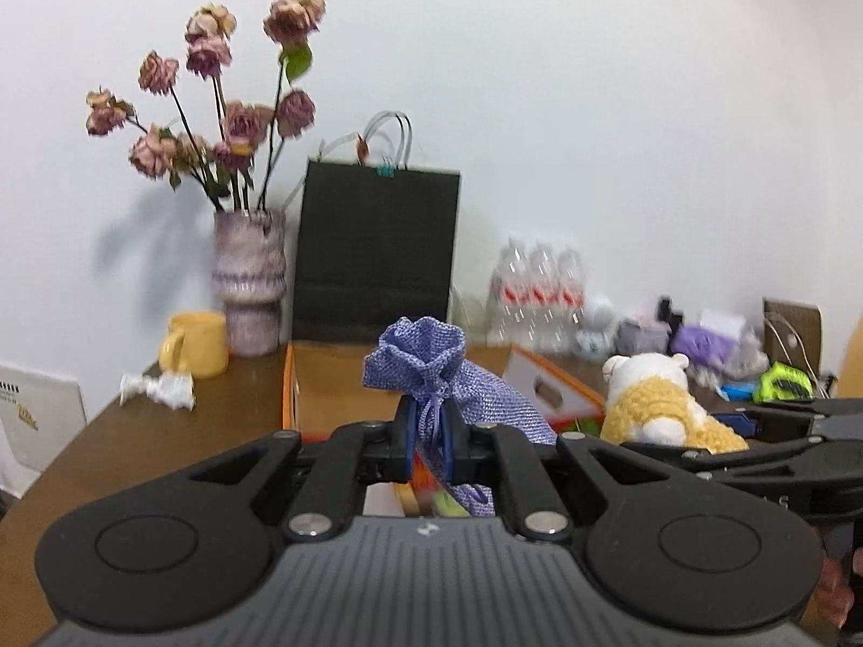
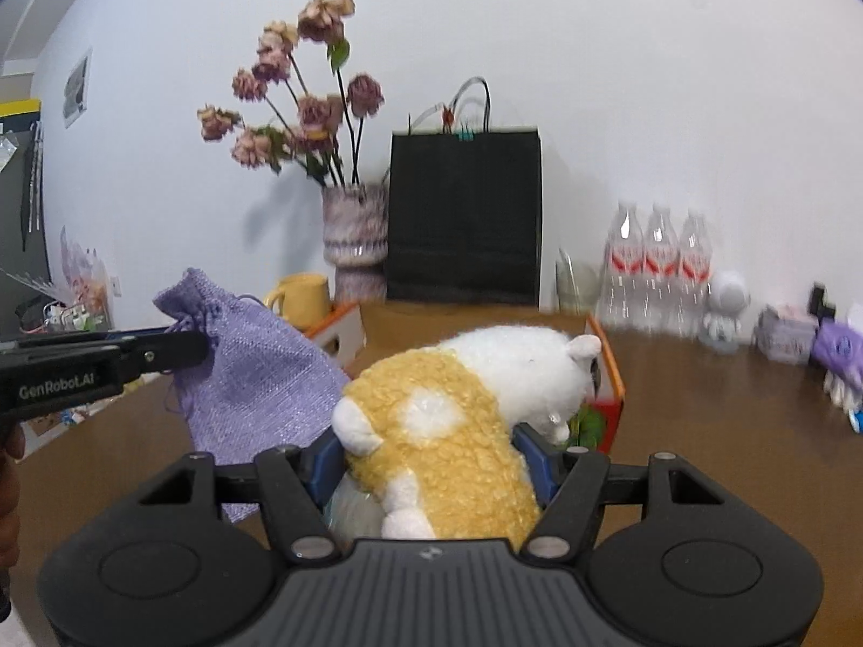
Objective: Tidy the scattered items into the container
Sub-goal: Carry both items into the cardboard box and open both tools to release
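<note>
Left gripper [image 1: 430,434] is clamped tight on the cinched neck of the lilac woven drawstring pouch [image 1: 431,372], dangling it in front of the orange-edged cardboard box [image 1: 323,377]. Right gripper [image 2: 431,463] grips a fluffy yellow-and-white plush toy [image 2: 458,415] around its curly middle, also in front of the box. Behind the box: a flat black paper bag [image 1: 377,248] and 3 clear plastic bottles [image 2: 655,264].

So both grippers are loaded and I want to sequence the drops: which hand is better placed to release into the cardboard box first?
Right, probably. The right gripper holds the plush toy just before the cardboard box; the left gripper holds the purple pouch off to the box's left side.
</note>
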Demonstrator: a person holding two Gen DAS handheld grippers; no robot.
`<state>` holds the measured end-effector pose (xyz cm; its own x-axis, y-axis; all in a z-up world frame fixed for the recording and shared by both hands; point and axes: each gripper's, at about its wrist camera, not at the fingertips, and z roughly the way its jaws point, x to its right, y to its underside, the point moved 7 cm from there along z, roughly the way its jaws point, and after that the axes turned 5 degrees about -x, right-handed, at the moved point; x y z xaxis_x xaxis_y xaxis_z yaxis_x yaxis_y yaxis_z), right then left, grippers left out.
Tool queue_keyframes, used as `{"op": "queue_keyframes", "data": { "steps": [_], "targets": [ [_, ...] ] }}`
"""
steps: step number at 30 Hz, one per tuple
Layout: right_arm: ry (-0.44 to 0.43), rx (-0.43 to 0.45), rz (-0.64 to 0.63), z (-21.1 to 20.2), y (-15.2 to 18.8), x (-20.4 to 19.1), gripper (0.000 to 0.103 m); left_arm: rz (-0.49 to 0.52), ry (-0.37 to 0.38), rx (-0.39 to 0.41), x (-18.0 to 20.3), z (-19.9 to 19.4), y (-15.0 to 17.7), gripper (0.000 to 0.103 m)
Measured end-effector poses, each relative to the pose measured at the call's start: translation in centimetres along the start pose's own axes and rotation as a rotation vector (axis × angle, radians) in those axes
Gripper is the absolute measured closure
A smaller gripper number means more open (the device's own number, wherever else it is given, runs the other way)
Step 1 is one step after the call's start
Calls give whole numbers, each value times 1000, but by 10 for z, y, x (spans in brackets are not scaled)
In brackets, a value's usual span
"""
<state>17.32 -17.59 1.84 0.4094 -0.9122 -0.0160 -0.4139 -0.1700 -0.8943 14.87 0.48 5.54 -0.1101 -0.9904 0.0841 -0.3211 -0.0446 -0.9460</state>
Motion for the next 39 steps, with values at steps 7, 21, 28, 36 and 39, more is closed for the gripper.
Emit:
{"op": "queue_keyframes", "data": {
  "steps": [7,21,28,36,39],
  "targets": [
    [44,56,-11,59,-64,20,39,-102,-40,36,-26,73,-42,93],
    [56,-128,-7,213,-61,53,38,-119,-86,-205,-65,214,-3,88],
    [69,-151,7,211,-59,57,1,-64,-180,-183,-62,204,-8,0],
    [81,-129,21,191,-71,59,0,-8,-210,-167,-49,191,-18,0],
    [82,-128,21,189,-72,58,0,-11,-208,-170,-49,191,-18,0]
  ]
}}
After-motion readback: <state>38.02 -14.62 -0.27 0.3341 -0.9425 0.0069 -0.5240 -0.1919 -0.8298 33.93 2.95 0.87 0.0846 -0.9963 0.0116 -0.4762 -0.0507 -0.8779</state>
